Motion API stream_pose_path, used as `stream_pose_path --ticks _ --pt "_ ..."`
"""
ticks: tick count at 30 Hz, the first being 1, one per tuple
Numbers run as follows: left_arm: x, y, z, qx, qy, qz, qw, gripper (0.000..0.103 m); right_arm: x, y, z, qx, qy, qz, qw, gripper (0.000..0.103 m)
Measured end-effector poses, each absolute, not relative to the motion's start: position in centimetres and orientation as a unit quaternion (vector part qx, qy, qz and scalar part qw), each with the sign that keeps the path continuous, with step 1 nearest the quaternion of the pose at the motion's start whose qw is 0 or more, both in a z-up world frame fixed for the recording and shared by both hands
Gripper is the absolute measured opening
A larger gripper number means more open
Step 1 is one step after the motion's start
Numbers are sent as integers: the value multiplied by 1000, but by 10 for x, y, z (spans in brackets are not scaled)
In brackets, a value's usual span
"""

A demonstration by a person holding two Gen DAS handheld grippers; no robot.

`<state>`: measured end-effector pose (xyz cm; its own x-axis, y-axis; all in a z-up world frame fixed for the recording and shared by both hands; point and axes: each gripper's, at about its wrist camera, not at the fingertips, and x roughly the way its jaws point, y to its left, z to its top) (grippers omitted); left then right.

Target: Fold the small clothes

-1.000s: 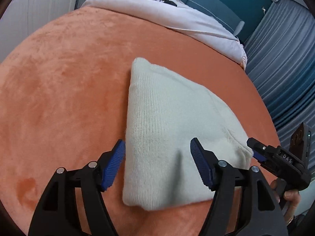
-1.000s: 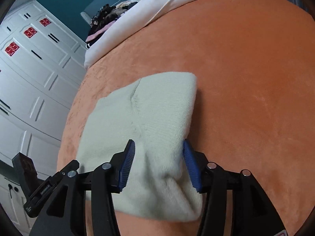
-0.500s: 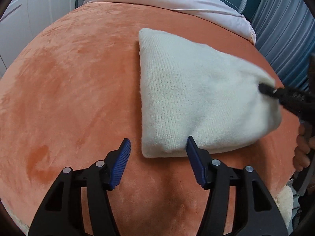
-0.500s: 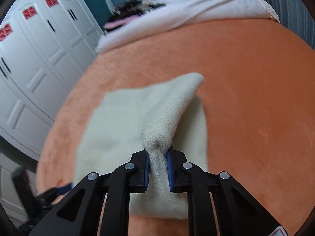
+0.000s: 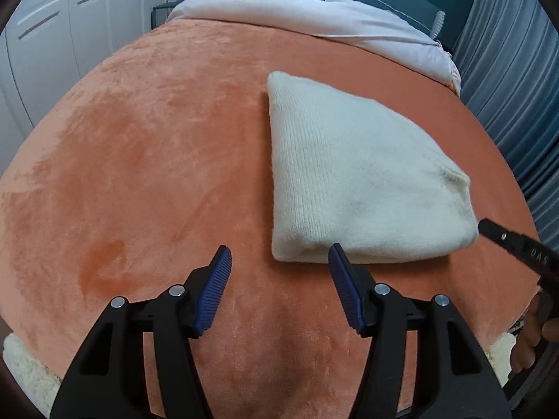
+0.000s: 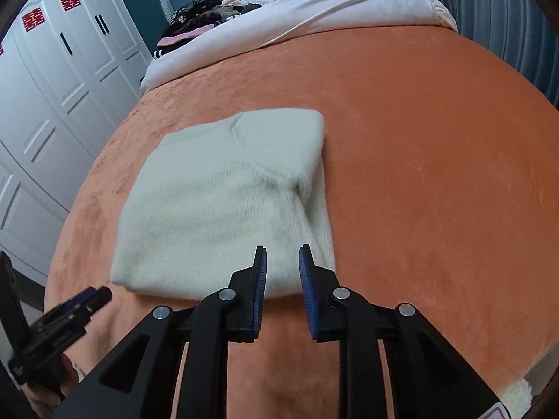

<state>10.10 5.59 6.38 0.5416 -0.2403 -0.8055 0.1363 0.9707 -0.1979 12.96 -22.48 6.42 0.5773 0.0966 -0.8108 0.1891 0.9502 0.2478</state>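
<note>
A cream knitted garment (image 5: 353,181) lies folded in a flat bundle on the orange blanket (image 5: 157,160); it also shows in the right wrist view (image 6: 223,202). My left gripper (image 5: 279,262) is open and empty, just short of the bundle's near left corner, its right fingertip level with the near edge. My right gripper (image 6: 282,258) is partly open and empty, hovering at the bundle's near right edge, not holding the cloth. The right gripper's tip shows in the left wrist view (image 5: 517,248), beside the bundle's right corner.
A white duvet (image 5: 314,21) lies across the far end of the bed with a pile of dark and pink clothes (image 6: 199,17) on it. White wardrobe doors (image 6: 52,80) stand on the left, grey-blue curtains (image 5: 517,70) on the right. A fluffy cream fabric (image 5: 24,373) shows below the blanket's near edge.
My right gripper was shut on the garment's edge half a second ago; it has let go and the cloth now lies flat. The left gripper has drawn back towards me.
</note>
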Motion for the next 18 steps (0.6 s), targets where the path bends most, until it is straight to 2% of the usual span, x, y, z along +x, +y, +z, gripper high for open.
stream_pose_path --ticks 2,7,12,18 --pt "110 49 58 -33 475 -93 875 56 133 -226 50 171 478 -13 861 13" --pt "133 46 25 -6 511 -62 857 59 146 -229 -4 162 529 -26 833 9" --pt "126 51 31 -10 513 -54 856 60 146 -219 17 143 529 -32 836 11" --pt "90 52 54 -11 494 -64 867 59 99 -209 50 152 494 -35 855 11"
